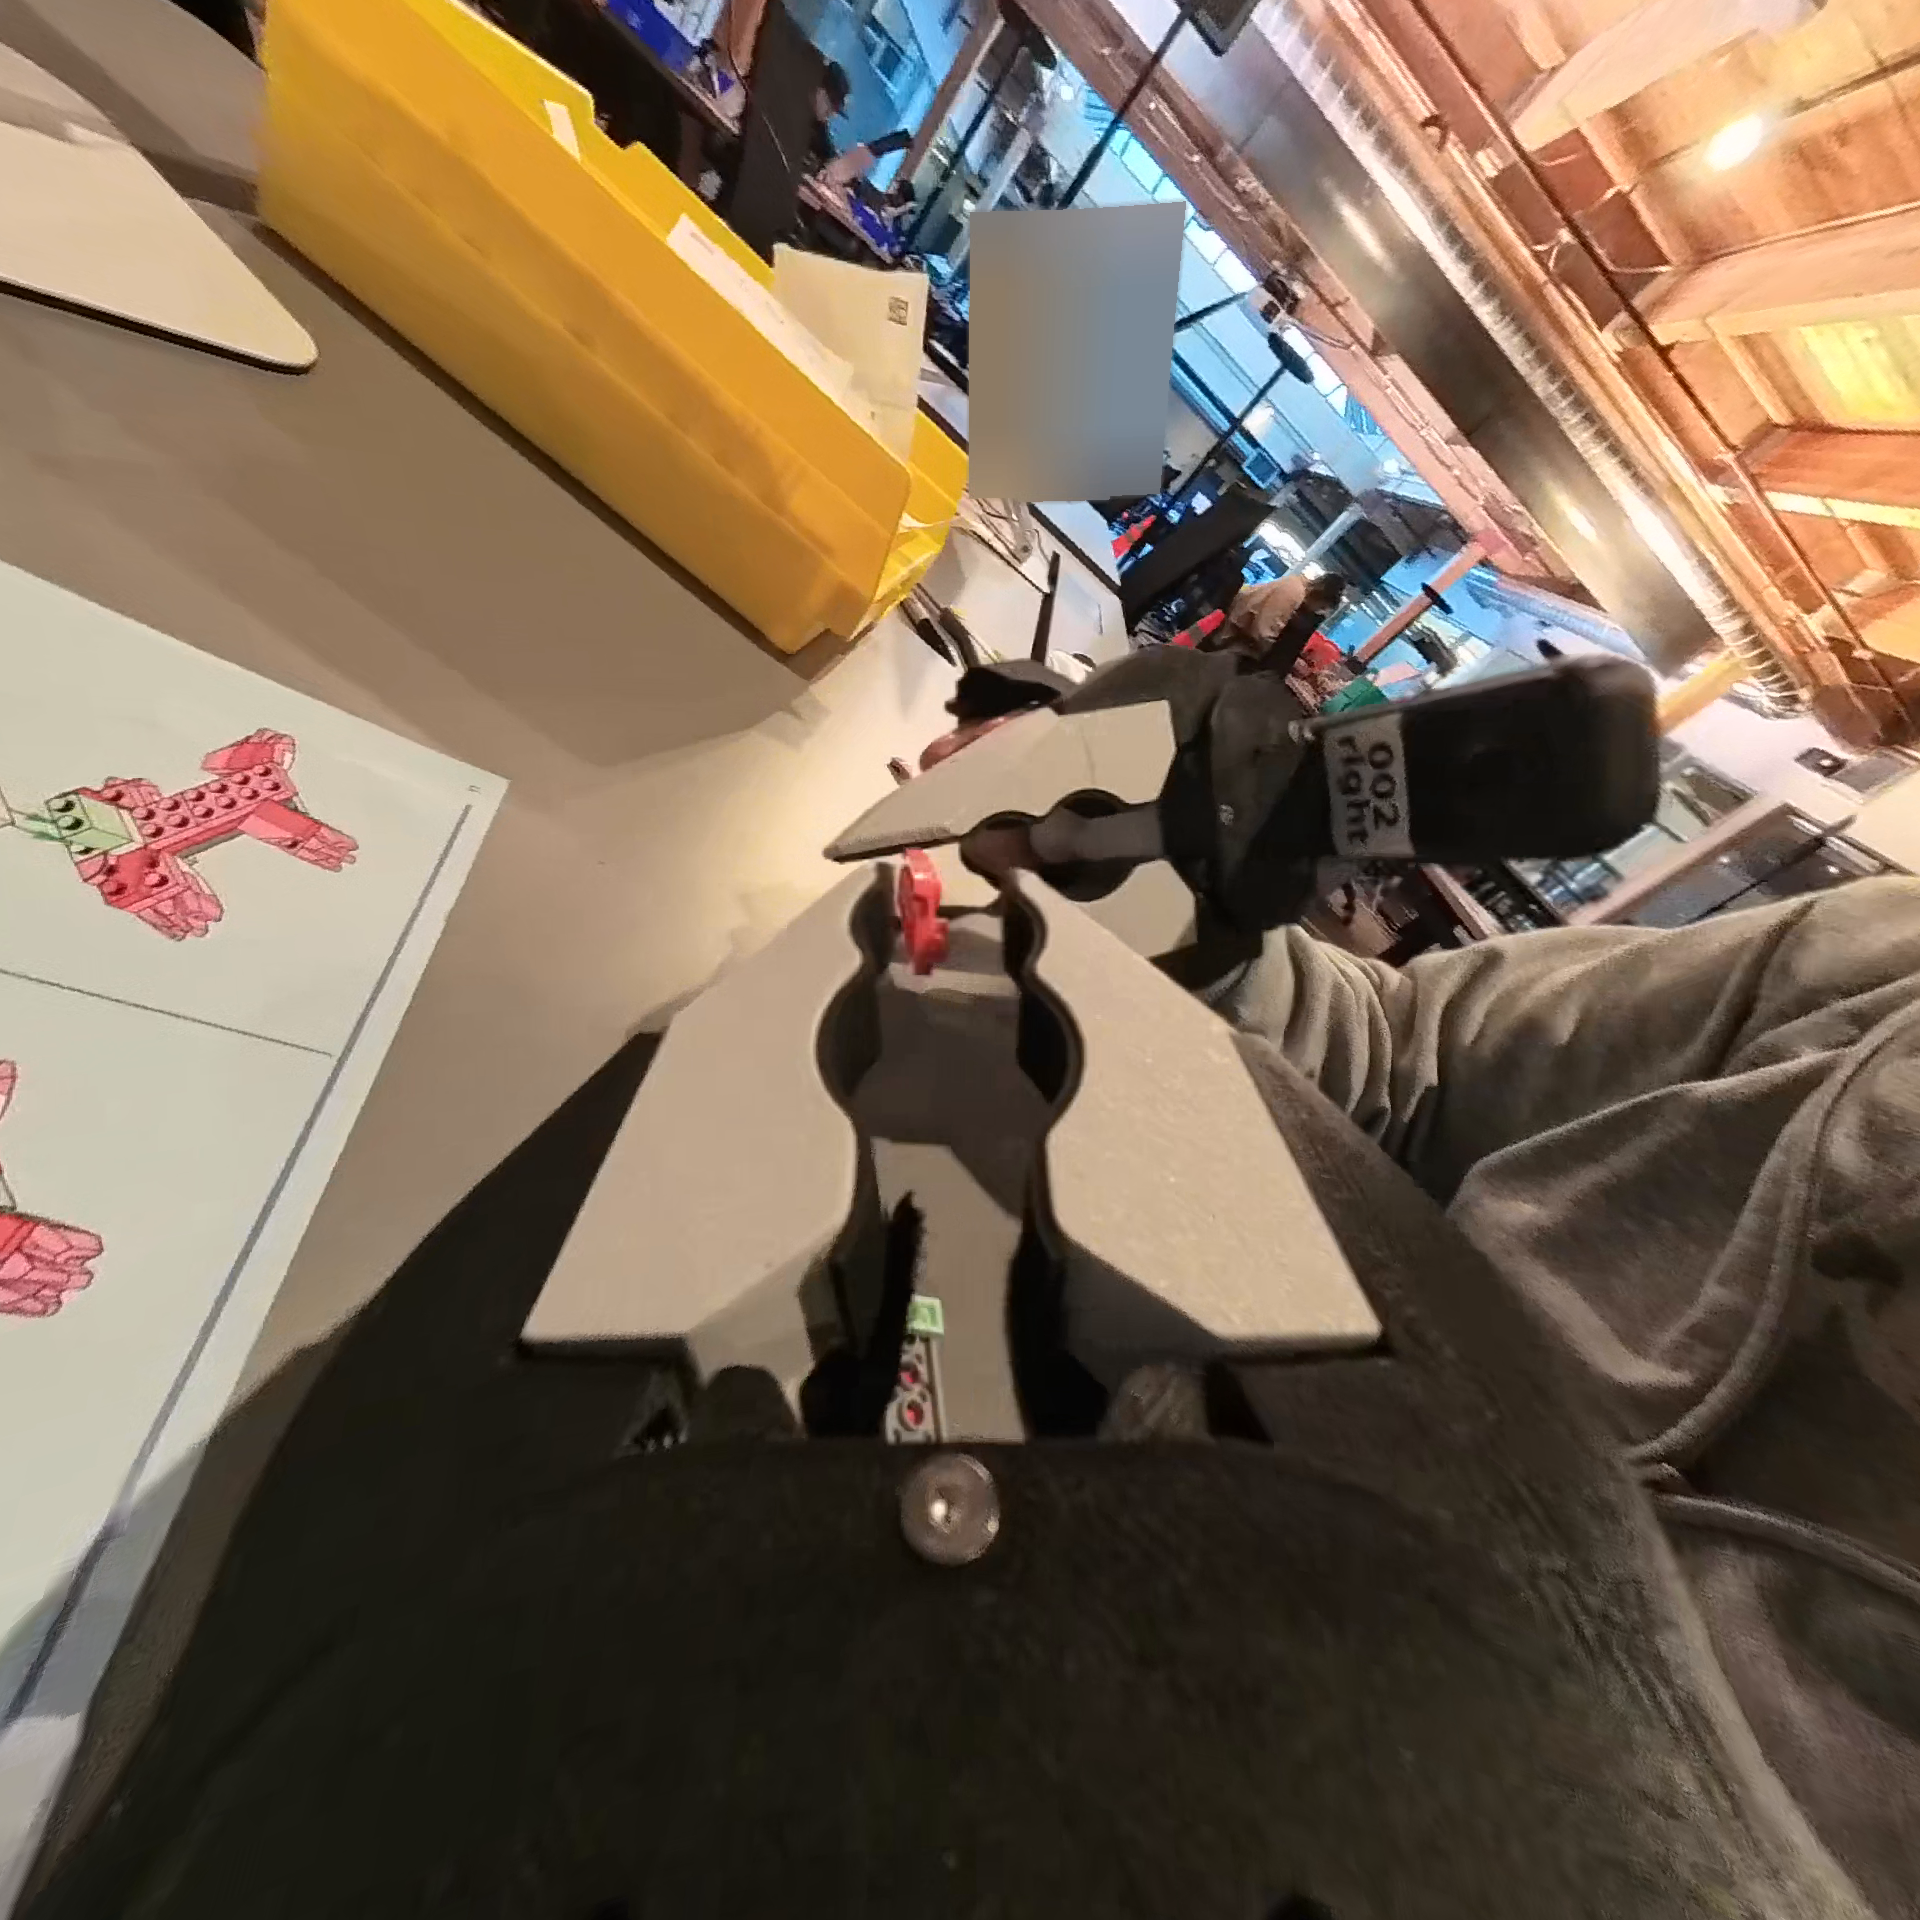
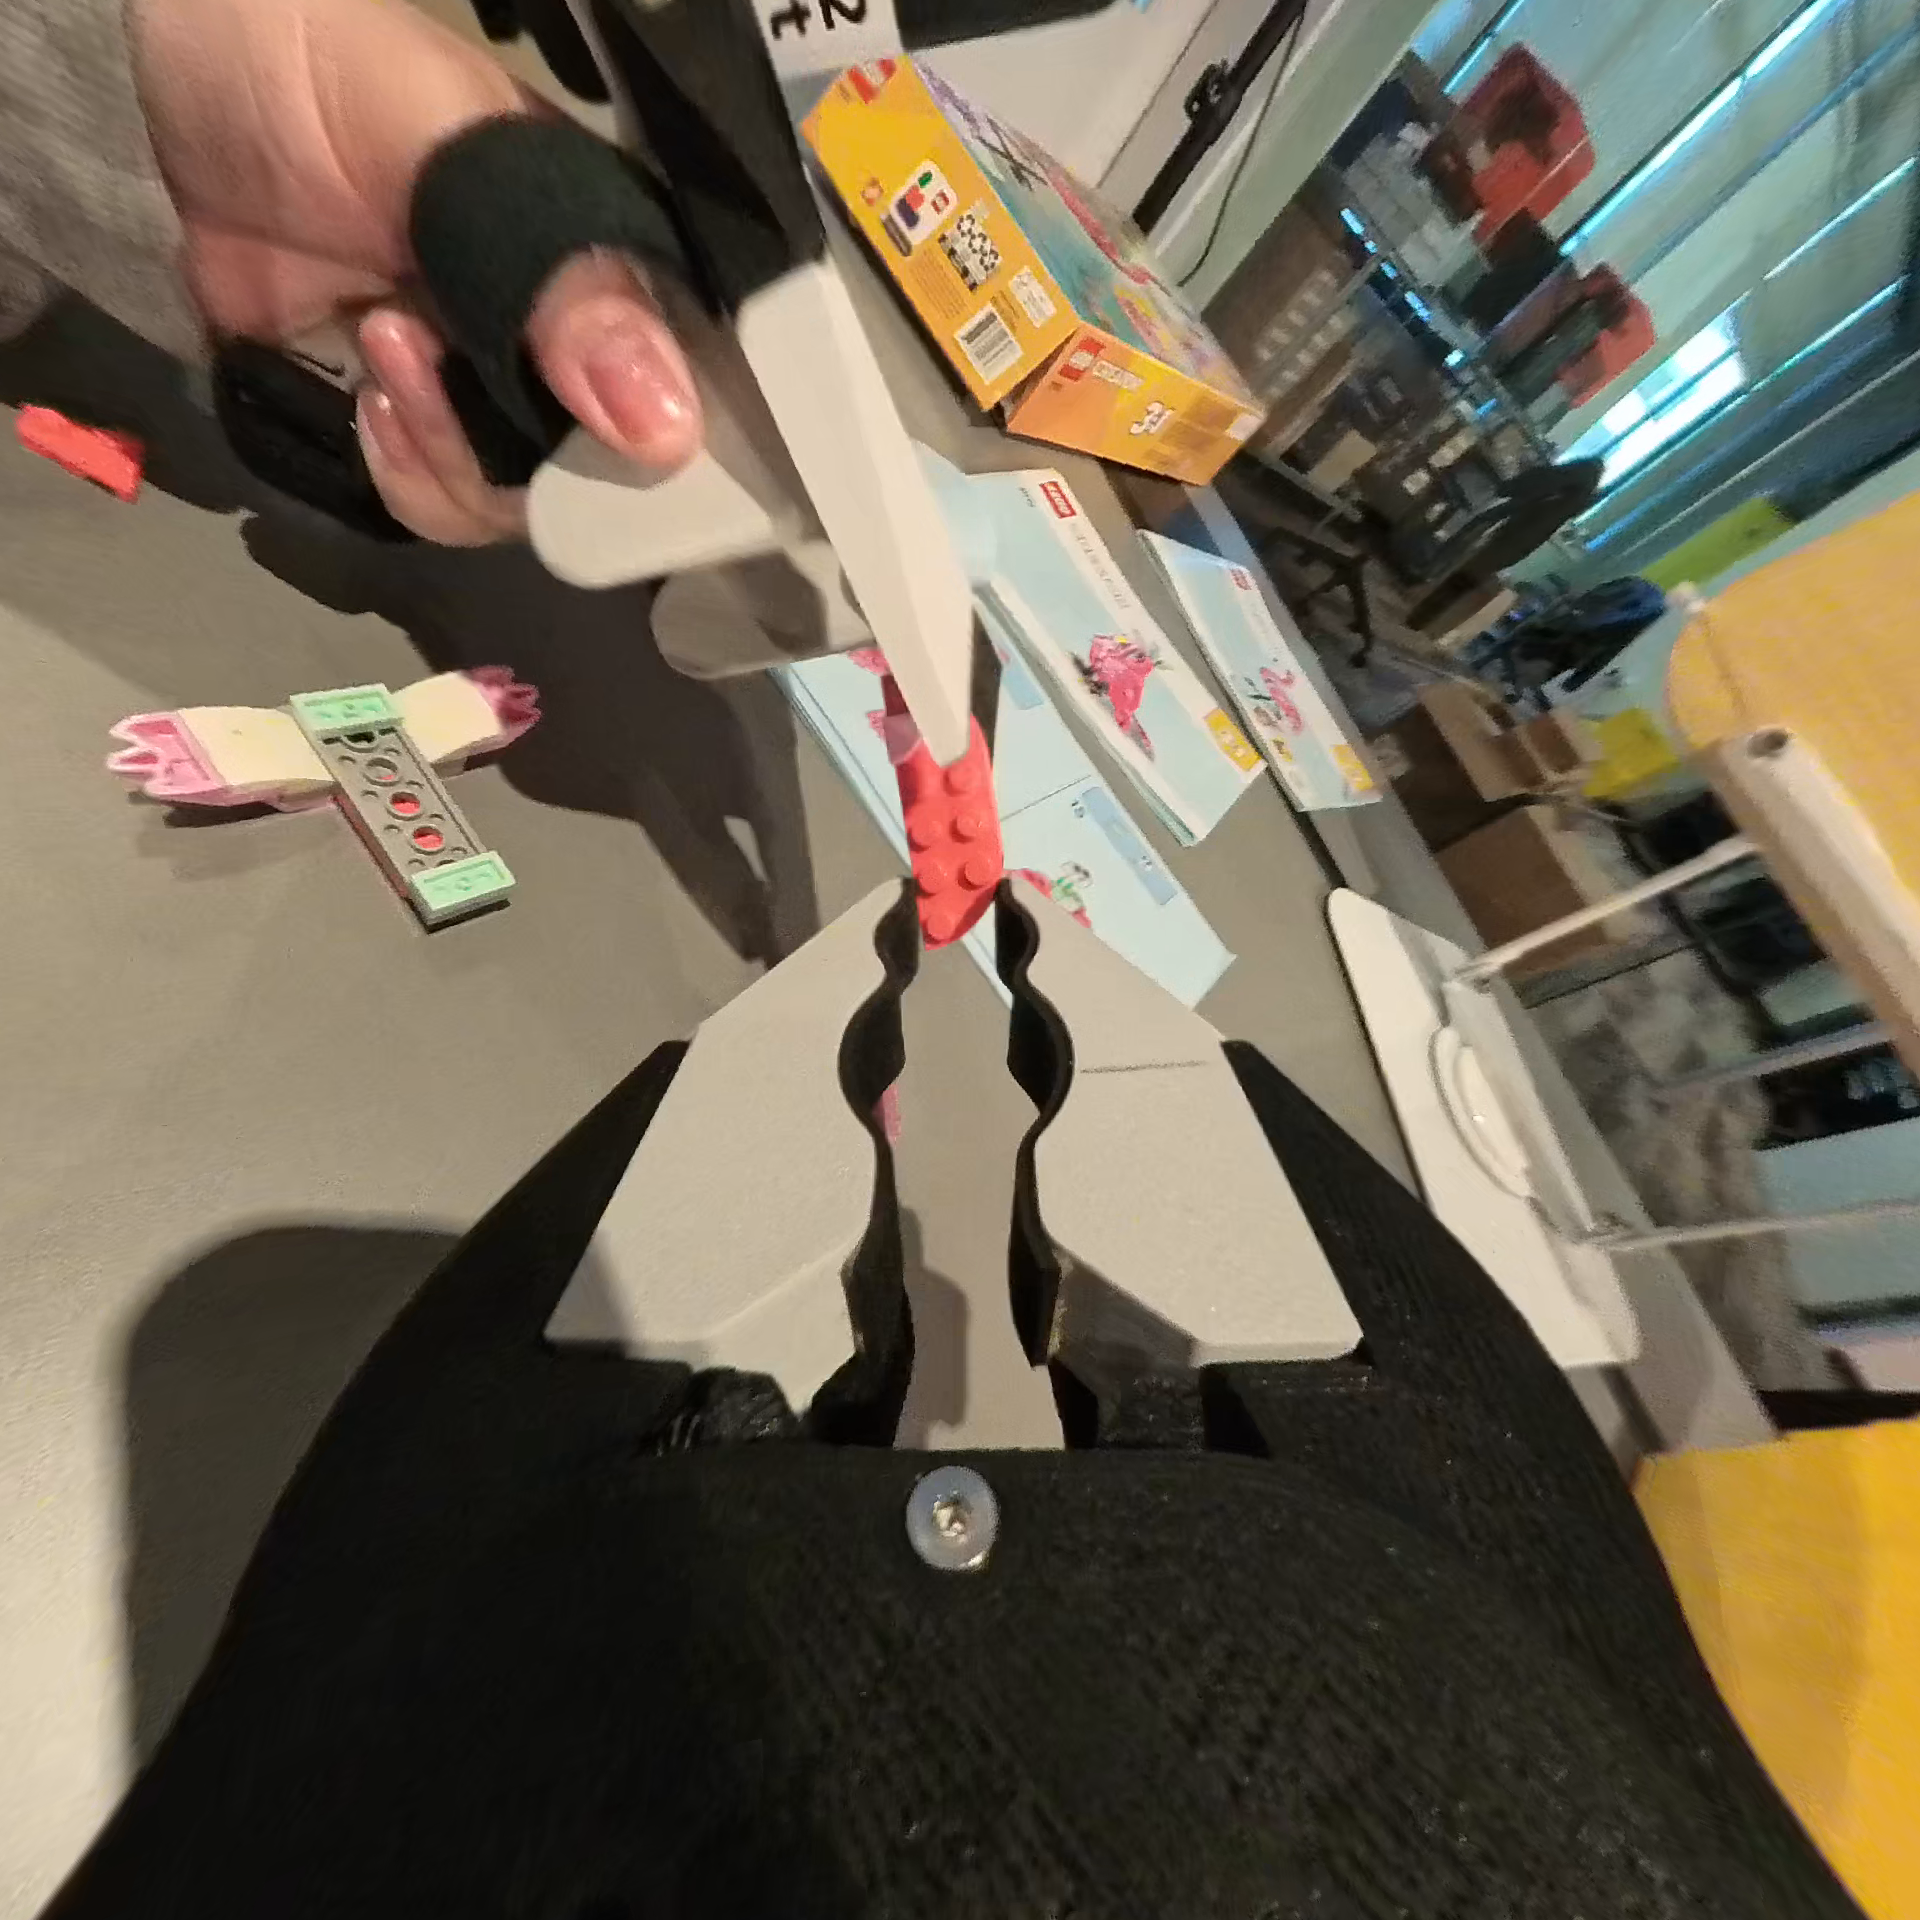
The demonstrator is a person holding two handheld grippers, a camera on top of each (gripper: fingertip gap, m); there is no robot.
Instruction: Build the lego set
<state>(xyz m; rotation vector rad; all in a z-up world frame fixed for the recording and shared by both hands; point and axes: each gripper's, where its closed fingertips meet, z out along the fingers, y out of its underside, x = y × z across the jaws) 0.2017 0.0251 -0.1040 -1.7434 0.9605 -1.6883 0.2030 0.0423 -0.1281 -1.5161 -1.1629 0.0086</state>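
1. Tongs: the right tongs [image 2: 951,904] pinch a red plate [image 2: 951,847]; the left tongs [image 2: 940,743] clamp its far end.
2. Winged build [image 2: 343,774] lies on the worktop [image 2: 208,1039], left of both.

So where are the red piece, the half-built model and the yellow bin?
red piece [image 2: 951,842]: right wrist view, its studded face.
half-built model [image 2: 400,805]: right wrist view, its grey plate.
yellow bin [image 1: 582,343]: left wrist view, its side wall.

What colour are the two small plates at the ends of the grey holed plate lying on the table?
Mint green plates, on the grey plate; seen best in the right wrist view.
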